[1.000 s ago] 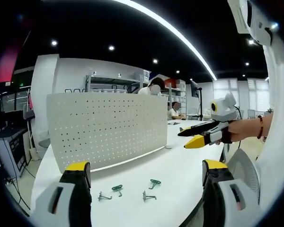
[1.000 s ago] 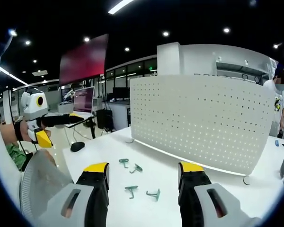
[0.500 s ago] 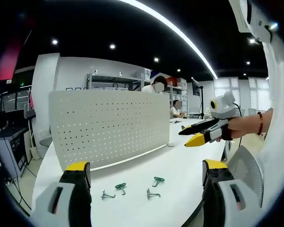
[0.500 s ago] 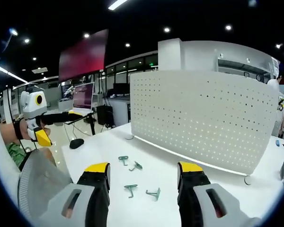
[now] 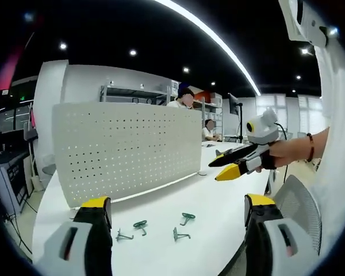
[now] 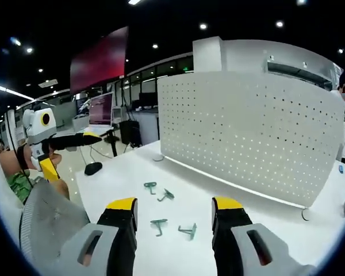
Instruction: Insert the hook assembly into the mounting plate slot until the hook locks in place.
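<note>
A white table [image 5: 218,201] stood in a dim, open workshop lit by ceiling spots and one long light strip, with shelving and seated people in the background. A white perforated mounting plate [image 5: 126,149] stood upright on the table, its holes in even rows; the right gripper view showed the same plate [image 6: 253,132] from the other hand.

Four small green hooks lay loose on the tabletop in front of the plate, apart from it and touching neither gripper. In the left gripper view, a first hook [image 5: 124,236] lay nearest the left jaw, a second hook [image 5: 140,225] just beside it, a third hook [image 5: 187,217] farther right, and a fourth hook [image 5: 179,234] near the lower edge. In the right gripper view the four formed two pairs, one pair [image 6: 158,191] farther off and the other pair [image 6: 173,227] between the jaws.

The left gripper [image 5: 175,210] was held above the table with its yellow-tipped jaws spread wide and nothing between them. The right gripper [image 6: 173,206] was likewise spread and empty. The right gripper also appeared at the right of the left gripper view, held in a hand [image 5: 284,154] above the table edge; the left gripper appeared at the left of the right gripper view. A dark computer mouse [image 6: 92,168] lay near the far table corner.
</note>
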